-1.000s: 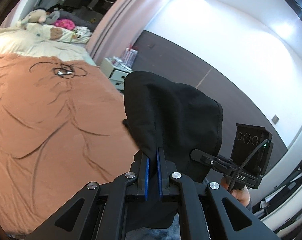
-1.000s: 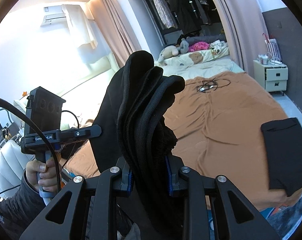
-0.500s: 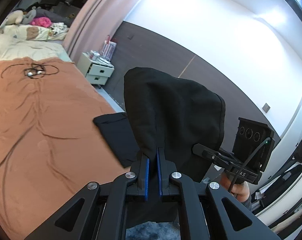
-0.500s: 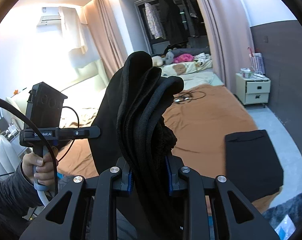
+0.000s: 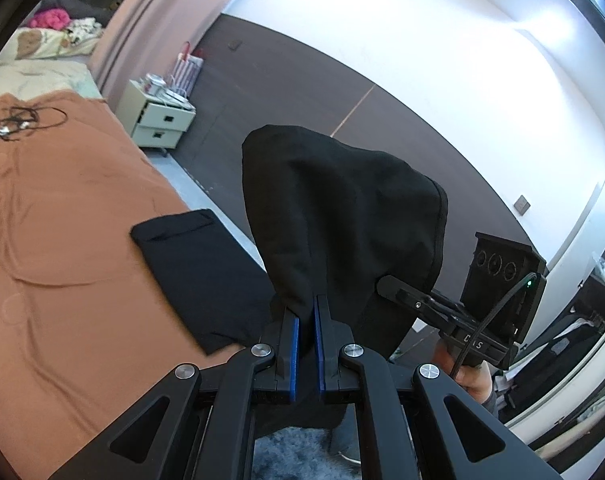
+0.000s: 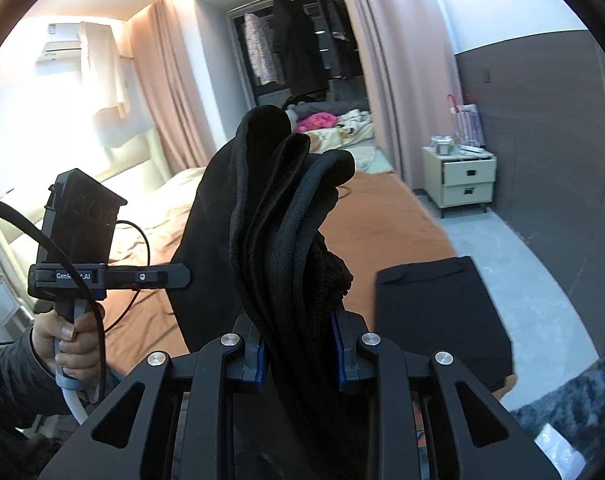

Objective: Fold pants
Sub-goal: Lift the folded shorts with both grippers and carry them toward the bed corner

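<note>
Black pants (image 5: 342, 216) hang in the air between both grippers, above the near corner of the bed. My left gripper (image 5: 306, 312) is shut on a thin flat edge of the fabric, which rises over its fingertips. My right gripper (image 6: 298, 320) is shut on a thick bunched part of the same pants (image 6: 286, 208), several layers with a ribbed band. Each view shows the other gripper held by a hand beside the hanging cloth. A folded black garment (image 5: 198, 272) lies flat on the bed's near corner, also in the right wrist view as the folded garment (image 6: 438, 316).
The bed with its brown cover (image 5: 62, 240) fills the left side. A tangled cable (image 5: 18, 124) lies on it, with pillows and soft toys (image 5: 54, 28) at the head. A pale nightstand (image 5: 158, 120) stands by the dark wall, and a grey shaggy rug (image 5: 294, 452) lies below.
Both views have swung to the right across the bed. The folded black garment on the bed corner has come into the left view and nearer in the right. Both grips are unchanged.
</note>
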Demonstrator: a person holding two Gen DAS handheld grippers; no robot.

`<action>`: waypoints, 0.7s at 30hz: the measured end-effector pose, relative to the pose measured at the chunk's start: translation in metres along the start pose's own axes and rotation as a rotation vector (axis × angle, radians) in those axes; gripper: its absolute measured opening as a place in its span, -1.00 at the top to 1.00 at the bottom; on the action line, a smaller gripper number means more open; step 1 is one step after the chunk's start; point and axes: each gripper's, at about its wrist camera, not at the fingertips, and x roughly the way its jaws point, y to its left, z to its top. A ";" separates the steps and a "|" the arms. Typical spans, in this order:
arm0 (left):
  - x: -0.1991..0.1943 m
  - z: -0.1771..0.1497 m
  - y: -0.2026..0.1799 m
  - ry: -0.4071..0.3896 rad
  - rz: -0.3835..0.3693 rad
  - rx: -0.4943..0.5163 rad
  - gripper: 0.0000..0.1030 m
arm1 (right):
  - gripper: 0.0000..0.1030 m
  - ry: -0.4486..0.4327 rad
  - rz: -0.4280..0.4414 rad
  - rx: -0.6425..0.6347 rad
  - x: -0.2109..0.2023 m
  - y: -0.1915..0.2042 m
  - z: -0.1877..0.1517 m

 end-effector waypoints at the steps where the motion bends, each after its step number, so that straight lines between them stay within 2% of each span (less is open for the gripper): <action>1: 0.007 0.001 0.003 0.006 -0.012 -0.006 0.87 | 0.59 0.001 -0.008 0.002 0.000 0.002 0.000; 8: 0.052 0.009 0.026 0.049 -0.078 -0.055 0.88 | 0.59 0.028 -0.082 0.007 0.010 0.011 -0.002; 21: 0.125 0.013 0.082 0.125 -0.105 -0.161 0.88 | 0.59 0.116 -0.157 0.050 0.041 0.026 0.004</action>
